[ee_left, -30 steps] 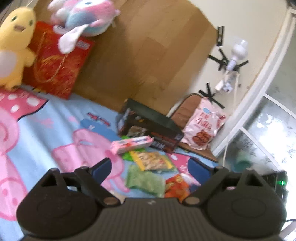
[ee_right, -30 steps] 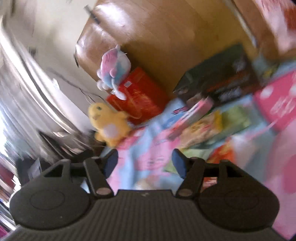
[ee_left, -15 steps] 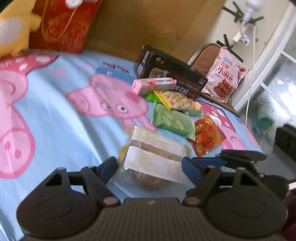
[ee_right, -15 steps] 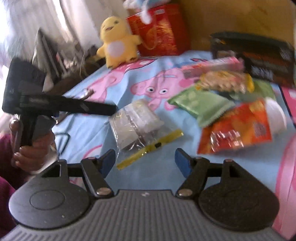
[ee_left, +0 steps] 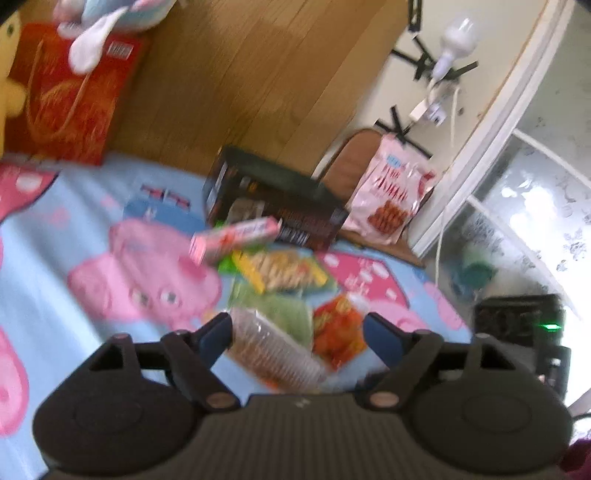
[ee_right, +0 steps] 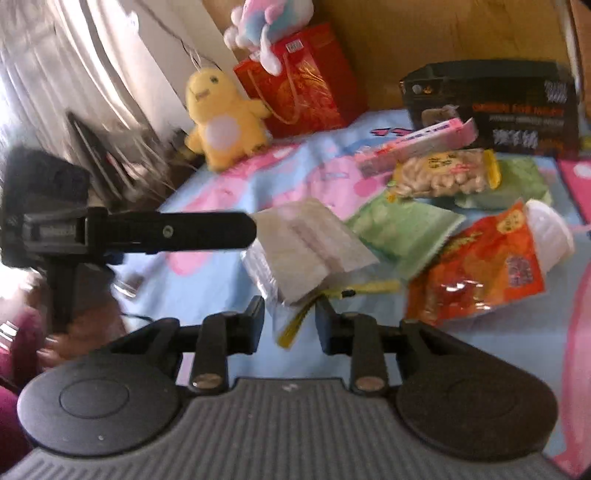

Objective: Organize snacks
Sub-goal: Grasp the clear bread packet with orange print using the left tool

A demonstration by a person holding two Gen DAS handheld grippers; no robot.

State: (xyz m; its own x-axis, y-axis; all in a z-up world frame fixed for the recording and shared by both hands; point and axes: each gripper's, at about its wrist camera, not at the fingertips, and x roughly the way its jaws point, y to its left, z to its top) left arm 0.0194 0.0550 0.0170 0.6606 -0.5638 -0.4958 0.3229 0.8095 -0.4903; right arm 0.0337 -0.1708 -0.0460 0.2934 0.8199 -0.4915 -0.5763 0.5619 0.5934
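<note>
Snack packs lie on a blue cartoon-pig bedsheet (ee_right: 236,177). A clear zip bag of biscuits (ee_right: 310,251) with a yellow strip is nearest; my right gripper (ee_right: 290,325) has closed on its lower edge and it is tilted up. In the left wrist view the same bag (ee_left: 273,350) lies between the fingers of my open left gripper (ee_left: 297,334), which also shows from the side in the right wrist view (ee_right: 147,232). Beyond lie a green pack (ee_right: 406,229), an orange pack (ee_right: 480,269), a peanut pack (ee_right: 443,173), a pink box (ee_right: 417,144) and a black box (ee_right: 491,103).
A yellow plush chick (ee_right: 221,114), a red gift bag (ee_right: 306,81) and a pink-blue plush (ee_right: 269,22) stand against the wooden headboard (ee_left: 258,74). A pink snack bag (ee_left: 391,199) leans on a chair at the far right, near a window.
My right gripper has narrowed from wide open onto the clear biscuit bag's edge, and the bag has tipped up. My left gripper has lifted and tilted back, so its view looks further up the bed.
</note>
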